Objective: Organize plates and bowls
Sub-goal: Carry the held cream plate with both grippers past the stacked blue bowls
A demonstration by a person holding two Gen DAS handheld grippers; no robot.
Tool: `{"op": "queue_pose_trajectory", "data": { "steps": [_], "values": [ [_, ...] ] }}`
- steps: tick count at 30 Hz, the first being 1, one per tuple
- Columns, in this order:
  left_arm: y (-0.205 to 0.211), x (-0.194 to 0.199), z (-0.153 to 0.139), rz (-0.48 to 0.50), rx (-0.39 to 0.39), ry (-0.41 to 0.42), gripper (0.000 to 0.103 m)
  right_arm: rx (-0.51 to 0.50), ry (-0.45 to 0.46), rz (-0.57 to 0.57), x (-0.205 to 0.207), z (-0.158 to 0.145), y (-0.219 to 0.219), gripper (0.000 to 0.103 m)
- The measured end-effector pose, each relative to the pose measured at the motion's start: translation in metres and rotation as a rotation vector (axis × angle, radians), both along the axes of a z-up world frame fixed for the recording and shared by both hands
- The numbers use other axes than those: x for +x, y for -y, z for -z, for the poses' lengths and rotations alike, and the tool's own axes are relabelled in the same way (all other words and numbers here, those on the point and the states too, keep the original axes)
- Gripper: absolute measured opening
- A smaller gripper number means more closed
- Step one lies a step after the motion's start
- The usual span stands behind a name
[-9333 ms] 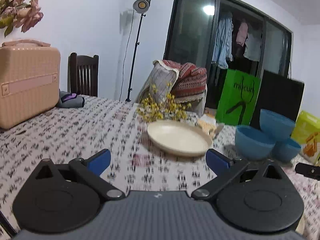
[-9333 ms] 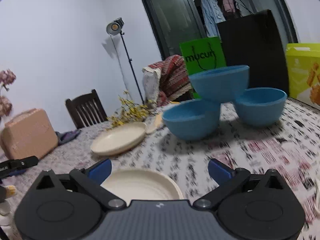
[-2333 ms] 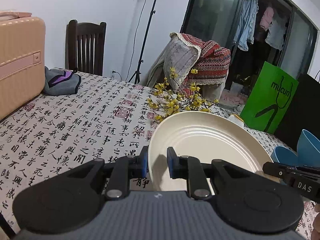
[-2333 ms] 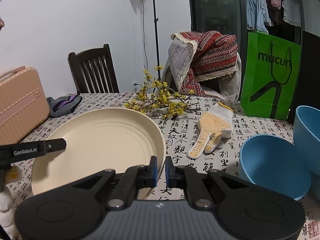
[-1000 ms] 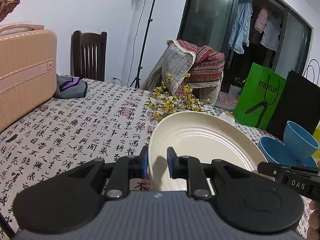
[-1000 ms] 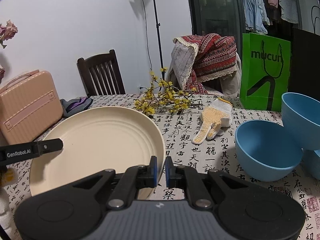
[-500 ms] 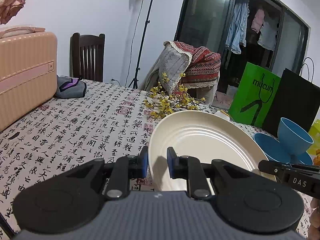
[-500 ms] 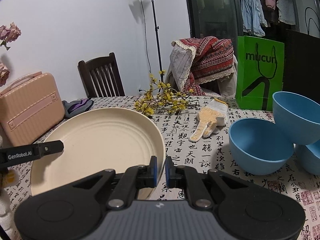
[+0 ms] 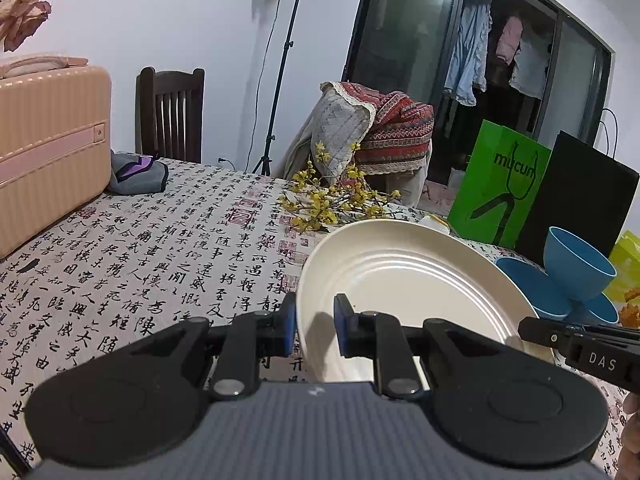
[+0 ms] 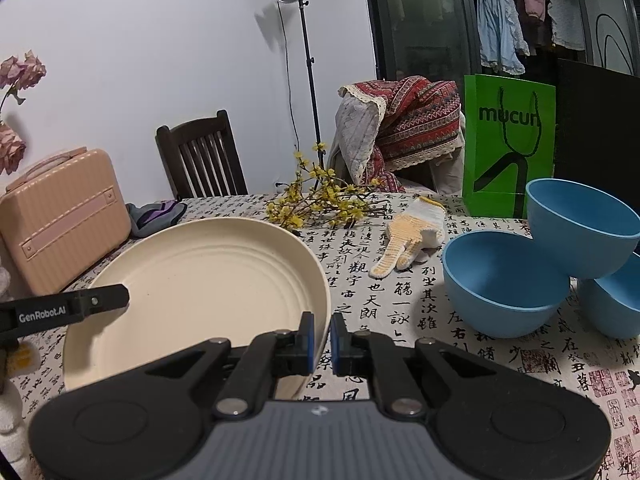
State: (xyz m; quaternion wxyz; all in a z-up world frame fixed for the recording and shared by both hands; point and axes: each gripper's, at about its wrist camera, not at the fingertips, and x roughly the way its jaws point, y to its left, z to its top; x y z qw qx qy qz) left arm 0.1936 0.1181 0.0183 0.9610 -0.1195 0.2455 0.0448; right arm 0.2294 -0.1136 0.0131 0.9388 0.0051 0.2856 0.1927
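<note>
A cream plate [image 9: 408, 280] is held above the tablecloth by both grippers at opposite rims. My left gripper [image 9: 315, 330] is shut on its left rim. My right gripper [image 10: 322, 340] is shut on the right rim of the same plate [image 10: 200, 280]. Each view shows a black bar of the other gripper across the plate's far side. Three blue bowls stand on the right: a lower one [image 10: 504, 280], one tilted on top [image 10: 580, 224] and a third behind [image 10: 612, 304]. In the left wrist view the tilted bowl [image 9: 576, 260] shows past the plate.
A pink case [image 10: 60, 216] stands at the table's left. Yellow flower sprigs [image 10: 320, 200], a knit glove [image 10: 412, 236] and a grey pouch [image 9: 136, 172] lie at the back. A green bag [image 10: 508, 144] and a black bag stand behind the bowls. A dark chair [image 10: 200, 160] is beyond.
Both grippers have drifted a little across the table with the plate still clamped between them; the blue bowls show further into both views. Neither grip has changed.
</note>
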Motion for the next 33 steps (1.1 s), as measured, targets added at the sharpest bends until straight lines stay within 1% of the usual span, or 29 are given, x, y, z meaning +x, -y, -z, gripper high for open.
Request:
{"op": "queue_pose_trajectory", "data": {
  "steps": [16,33],
  "values": [
    [0.019,-0.017,-0.002,0.015,0.005,0.009,0.019,0.007,0.012,0.015,-0.018,-0.002,0.017,0.008],
    [0.028,-0.03,-0.005,0.024,0.008,0.019,0.019,0.013,0.022,0.021,-0.032,-0.003,0.027,0.008]
  ]
}}
